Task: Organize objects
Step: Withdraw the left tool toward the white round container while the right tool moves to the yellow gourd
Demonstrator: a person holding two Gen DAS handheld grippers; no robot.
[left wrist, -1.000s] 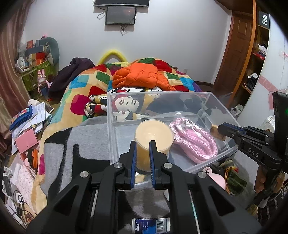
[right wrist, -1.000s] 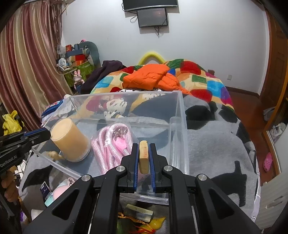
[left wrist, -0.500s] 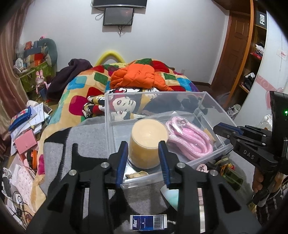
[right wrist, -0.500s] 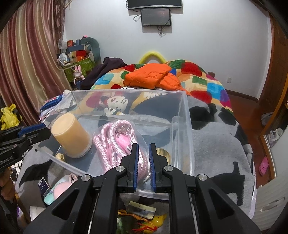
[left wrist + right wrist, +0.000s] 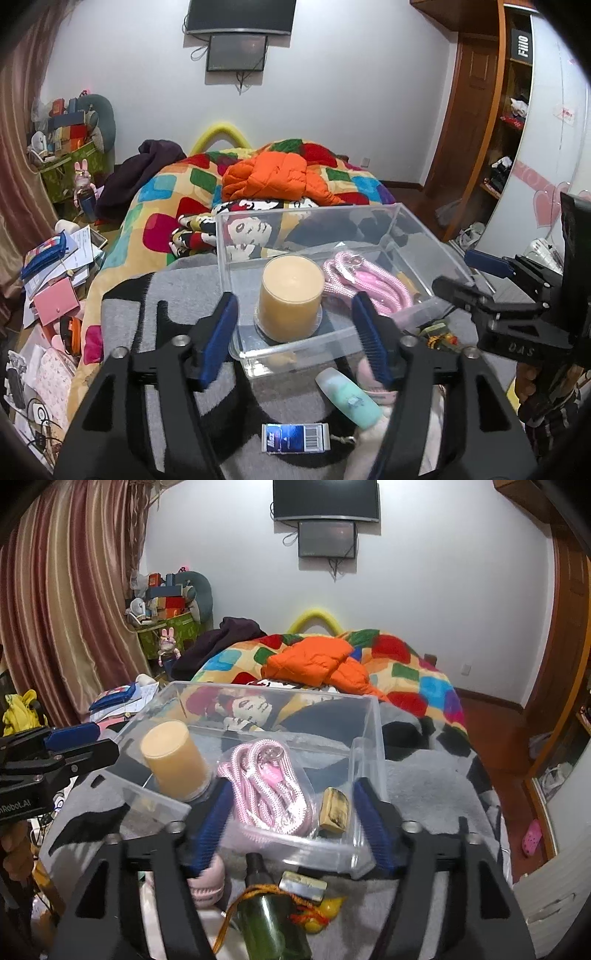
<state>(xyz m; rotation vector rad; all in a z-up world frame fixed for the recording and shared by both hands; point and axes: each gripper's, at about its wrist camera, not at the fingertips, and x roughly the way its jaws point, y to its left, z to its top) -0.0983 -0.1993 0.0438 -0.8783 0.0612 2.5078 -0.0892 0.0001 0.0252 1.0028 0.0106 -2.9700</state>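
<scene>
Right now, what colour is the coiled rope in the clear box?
Pink and white rope, clearest in the right wrist view.

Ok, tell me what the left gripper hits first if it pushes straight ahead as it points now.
Probably the near wall of the clear bin, with the candle just behind it. The left gripper has its jaws open and empty; depth is uncertain.

Both views are lit evenly by soft indoor light, and the white wall point(image 5: 351, 92) is rendered bright without being burnt out. Weak reflections are seen on the walls of the clear plastic box point(image 5: 369, 746) (also in the left view point(image 5: 229, 251)). Only faint shadows are cast on the grey blanket point(image 5: 177, 280). Strong fisheye bending is noticed at the borders, where the curtain point(image 5: 66, 602) is curved and the corners are darkened. The green bottle point(image 5: 266, 923) close to the lens is blurred.
</scene>
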